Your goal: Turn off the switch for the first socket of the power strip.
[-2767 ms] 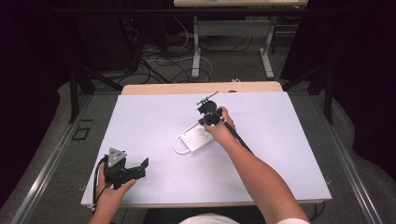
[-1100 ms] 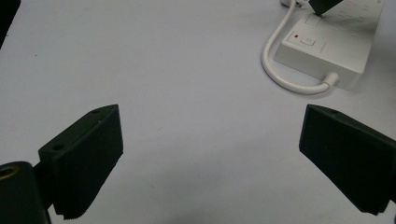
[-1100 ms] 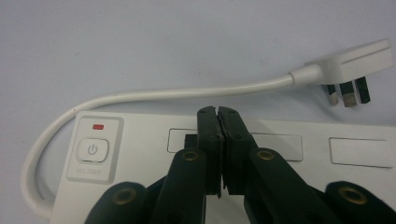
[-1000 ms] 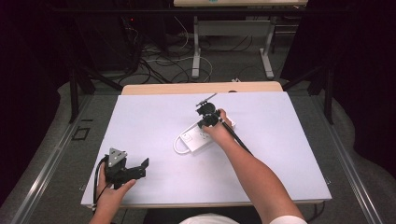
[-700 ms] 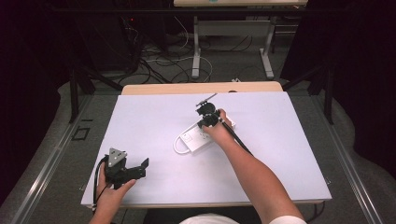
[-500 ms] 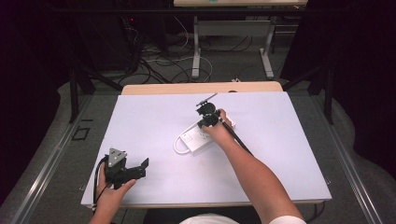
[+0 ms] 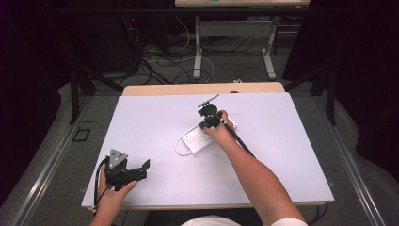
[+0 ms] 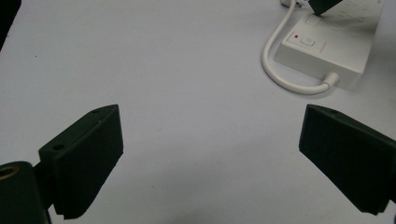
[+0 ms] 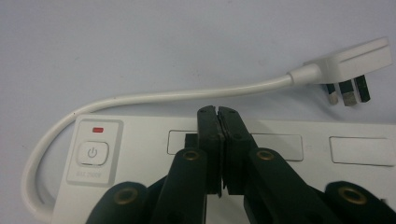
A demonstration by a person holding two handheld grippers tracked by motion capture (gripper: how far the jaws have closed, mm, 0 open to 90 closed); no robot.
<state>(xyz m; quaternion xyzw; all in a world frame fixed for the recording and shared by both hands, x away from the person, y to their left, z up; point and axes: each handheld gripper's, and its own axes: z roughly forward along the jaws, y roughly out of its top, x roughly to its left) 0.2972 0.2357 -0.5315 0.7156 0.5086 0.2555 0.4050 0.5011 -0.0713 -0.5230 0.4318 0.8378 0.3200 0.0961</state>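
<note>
A white power strip [image 7: 200, 139] lies near the middle of the white table [image 7: 282, 141], its cable [image 9: 154, 95] looping round to a loose three-pin plug [image 9: 348, 60]. The strip has a power button [image 9: 92, 152] under a small red mark. My right gripper [image 9: 218, 112] is shut with nothing between its jaws, its tips down on the strip's top by a socket cover. In the high view the right gripper [image 7: 207, 125] stands over the strip. My left gripper [image 7: 142, 170] rests at the table's near left, open and empty. Its view shows the left gripper [image 8: 210, 156] spread wide and the strip [image 8: 331, 42] far off.
Beyond the table's far wooden edge [image 7: 202, 88] are desk legs and tangled cables [image 7: 164, 56] on the floor. A metal rail [image 7: 51, 160] runs along the left side. Bare white surface lies between the left gripper and the strip.
</note>
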